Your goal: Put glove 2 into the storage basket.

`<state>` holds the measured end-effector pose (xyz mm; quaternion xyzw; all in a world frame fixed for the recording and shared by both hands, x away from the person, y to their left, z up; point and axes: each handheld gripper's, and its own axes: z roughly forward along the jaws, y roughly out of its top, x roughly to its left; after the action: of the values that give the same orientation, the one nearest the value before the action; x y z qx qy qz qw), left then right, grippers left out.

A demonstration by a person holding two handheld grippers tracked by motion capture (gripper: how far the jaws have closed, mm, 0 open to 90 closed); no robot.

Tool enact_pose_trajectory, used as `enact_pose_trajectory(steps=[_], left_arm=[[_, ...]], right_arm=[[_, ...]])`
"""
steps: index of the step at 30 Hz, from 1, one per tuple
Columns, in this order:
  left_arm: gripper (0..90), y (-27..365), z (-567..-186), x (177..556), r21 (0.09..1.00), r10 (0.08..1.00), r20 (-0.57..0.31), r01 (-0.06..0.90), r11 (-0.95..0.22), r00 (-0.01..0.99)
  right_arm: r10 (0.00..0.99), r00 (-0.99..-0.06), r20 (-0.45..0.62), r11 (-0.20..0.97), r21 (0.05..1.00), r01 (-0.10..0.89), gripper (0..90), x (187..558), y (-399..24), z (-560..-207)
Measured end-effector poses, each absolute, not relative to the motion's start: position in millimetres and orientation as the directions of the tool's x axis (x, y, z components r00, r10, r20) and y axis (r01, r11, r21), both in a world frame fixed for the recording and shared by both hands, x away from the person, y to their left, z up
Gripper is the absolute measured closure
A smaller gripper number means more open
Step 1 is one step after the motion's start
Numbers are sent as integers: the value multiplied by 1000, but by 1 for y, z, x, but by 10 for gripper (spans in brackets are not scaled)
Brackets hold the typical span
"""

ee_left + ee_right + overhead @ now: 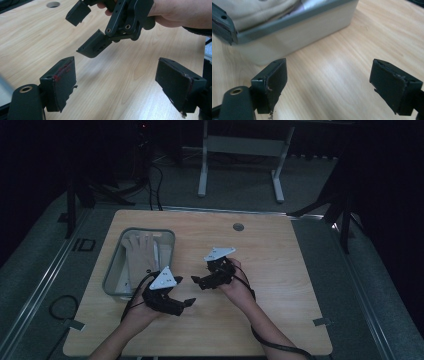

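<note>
Black left tongs (pixel 186 304) and right tongs (pixel 196 281) both stand spread and empty above the bench (pixel 280 270), facing each other; the glove (pixel 140 254) lies in the grey tub (pixel 111 271) just beside the left hand. For a clean pick, I would bring one pair down over the tub's rim onto the cloth. Beyond the pale wood lie grey flooring, a white frame (pixel 240 150) and darkness.

Bare table (pixel 280 270) lay open right of the grippers; the bin (pixel 114 285) with its glove (pixel 140 252) blocked the left side.
</note>
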<state>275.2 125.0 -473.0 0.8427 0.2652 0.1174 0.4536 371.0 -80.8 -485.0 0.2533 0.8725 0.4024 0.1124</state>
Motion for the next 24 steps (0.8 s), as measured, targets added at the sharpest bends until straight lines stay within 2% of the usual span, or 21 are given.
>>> enact_pose_trajectory(steps=[12, 24], left_arm=[[169, 99, -501, 272, 808, 476, -83, 339, -481, 875], [169, 81, -527, 272, 783, 445, -100, 346, -517, 890]], right_arm=[[539, -842, 6, 558, 746, 363, 143, 361, -107, -506], [548, -837, 11, 547, 751, 368, 136, 350, -134, -527]])
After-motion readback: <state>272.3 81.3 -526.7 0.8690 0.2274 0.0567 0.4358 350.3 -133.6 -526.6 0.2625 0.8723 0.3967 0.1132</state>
